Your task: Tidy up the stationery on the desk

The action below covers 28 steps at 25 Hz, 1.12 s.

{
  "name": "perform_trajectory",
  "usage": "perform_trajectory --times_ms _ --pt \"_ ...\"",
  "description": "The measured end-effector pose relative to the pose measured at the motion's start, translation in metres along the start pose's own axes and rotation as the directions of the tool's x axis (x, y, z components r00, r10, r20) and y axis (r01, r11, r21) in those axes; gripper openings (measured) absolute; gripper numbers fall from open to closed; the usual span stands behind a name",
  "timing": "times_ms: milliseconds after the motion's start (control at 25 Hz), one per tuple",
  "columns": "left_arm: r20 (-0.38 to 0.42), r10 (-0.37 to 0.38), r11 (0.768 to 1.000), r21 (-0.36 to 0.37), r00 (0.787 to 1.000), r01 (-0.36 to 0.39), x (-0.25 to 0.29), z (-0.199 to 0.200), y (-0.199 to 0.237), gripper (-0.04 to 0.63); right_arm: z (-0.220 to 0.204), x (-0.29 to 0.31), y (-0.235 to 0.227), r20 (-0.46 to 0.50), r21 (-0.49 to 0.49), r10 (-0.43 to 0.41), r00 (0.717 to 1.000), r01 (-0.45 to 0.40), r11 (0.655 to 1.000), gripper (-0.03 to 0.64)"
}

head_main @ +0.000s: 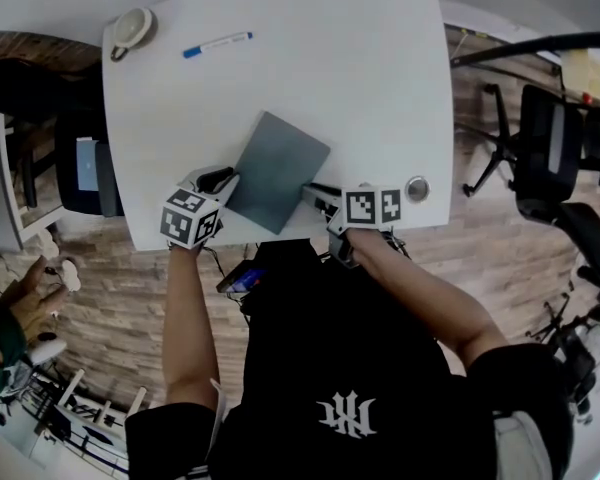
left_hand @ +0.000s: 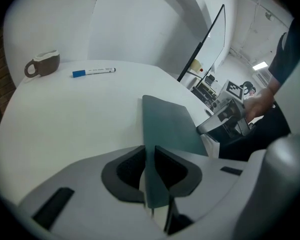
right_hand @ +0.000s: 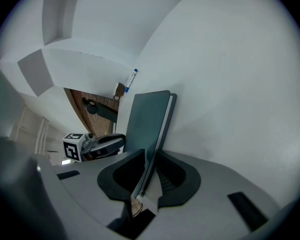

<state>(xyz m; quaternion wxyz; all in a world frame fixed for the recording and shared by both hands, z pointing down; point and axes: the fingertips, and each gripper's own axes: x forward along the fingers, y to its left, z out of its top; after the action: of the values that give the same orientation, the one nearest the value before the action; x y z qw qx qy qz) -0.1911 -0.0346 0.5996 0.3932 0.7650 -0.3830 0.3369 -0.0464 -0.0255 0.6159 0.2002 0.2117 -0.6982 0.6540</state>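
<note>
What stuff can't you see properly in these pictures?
- Head view: the round silver thing by the table edge is too small to identify.
- Every view: print on the marker is too small to read.
- Head view: the left gripper and right gripper hide bits of the notebook.

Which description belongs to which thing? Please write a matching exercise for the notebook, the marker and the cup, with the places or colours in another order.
Things:
1. notebook
2. marker
3. cup

Descriptions:
A. brown with a white rim, at the far left corner of the desk
B. dark grey-green, gripped by the left gripper and the right gripper
C. white with a blue cap, lying to the right of the cup

Pairs: 1-B, 2-C, 3-A
</note>
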Motion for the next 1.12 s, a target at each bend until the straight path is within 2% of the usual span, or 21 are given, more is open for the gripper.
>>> perform_trajectory --times_ms 280,400,600,880,1120 --pt "-0.016 -0.01 0.999 -0.043 1.0 0.009 -0.002 -0.002 0.001 0.052 0.001 0.002 0.0 -0.013 0.003 -0.001 1.0 0.001 1.0 0.072" --pt "-0.021 -0.03 0.998 -0.064 0.999 0.028 0.003 -0.001 -0.006 0.051 0.012 -0.003 -0.006 0.011 -0.019 -0.018 1.0 0.018 1.0 0.071" --pt "-0.005 -0.062 0.994 -0.091 0.998 0.061 0.017 0.01 -0.024 0.051 0.048 -0.02 -0.018 0.074 -0.025 -0.03 0.997 0.032 0.999 0.067" --pt "0.018 -0.12 0.986 -0.118 0.993 0.122 0.05 0.043 -0.055 0.046 0.11 -0.051 -0.042 0.154 -0.088 -0.07 0.985 0.085 0.992 0.067" --pt "0.039 -0.115 0.983 -0.14 0.993 0.119 0.075 0.078 -0.068 0.046 0.15 -0.074 -0.059 0.176 -0.127 -0.091 0.98 0.115 0.985 0.067"
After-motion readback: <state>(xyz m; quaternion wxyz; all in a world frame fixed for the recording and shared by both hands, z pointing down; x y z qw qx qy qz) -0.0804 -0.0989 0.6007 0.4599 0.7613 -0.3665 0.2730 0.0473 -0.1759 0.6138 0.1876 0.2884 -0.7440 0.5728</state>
